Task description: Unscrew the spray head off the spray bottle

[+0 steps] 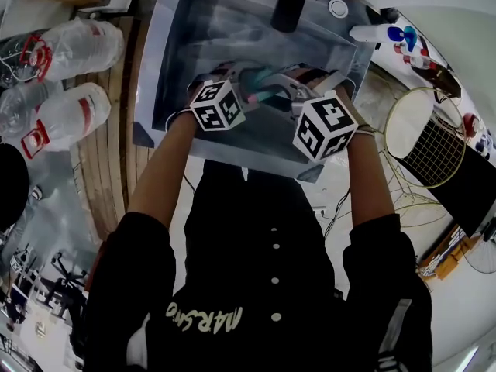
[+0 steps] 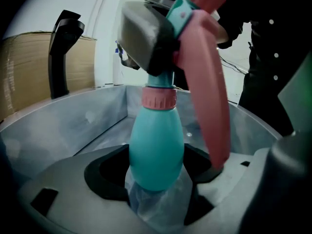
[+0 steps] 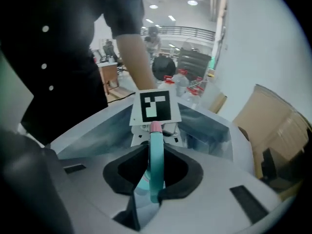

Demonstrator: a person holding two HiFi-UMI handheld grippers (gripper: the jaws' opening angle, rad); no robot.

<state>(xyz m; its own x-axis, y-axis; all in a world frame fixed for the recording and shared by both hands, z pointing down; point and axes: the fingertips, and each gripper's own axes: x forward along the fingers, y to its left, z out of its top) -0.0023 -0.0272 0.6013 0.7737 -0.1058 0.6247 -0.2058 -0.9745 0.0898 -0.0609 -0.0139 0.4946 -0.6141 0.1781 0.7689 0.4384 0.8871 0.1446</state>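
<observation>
A teal spray bottle [image 2: 156,150] with a pink collar [image 2: 159,98] and a long pink trigger [image 2: 210,91] stands upright between the two grippers, over a grey metal basin [image 1: 186,45]. My left gripper [image 2: 158,199] is shut on the bottle's lower body. My right gripper [image 3: 155,191] is shut on the teal spray head [image 3: 156,160], whose pink tip points toward the left gripper's marker cube [image 3: 155,106]. In the head view the bottle [image 1: 267,95] shows only as a sliver between the left gripper [image 1: 246,80] and the right gripper [image 1: 291,85]. The bottle's base is hidden.
Two large clear water bottles [image 1: 74,49] lie on the wooden boards at the left. A black upright fitting [image 1: 291,2] stands at the basin's far edge. Right of the basin are a round wire guard [image 1: 426,134] and small bottles [image 1: 387,33]. A cardboard box [image 2: 24,72] lies beyond the basin.
</observation>
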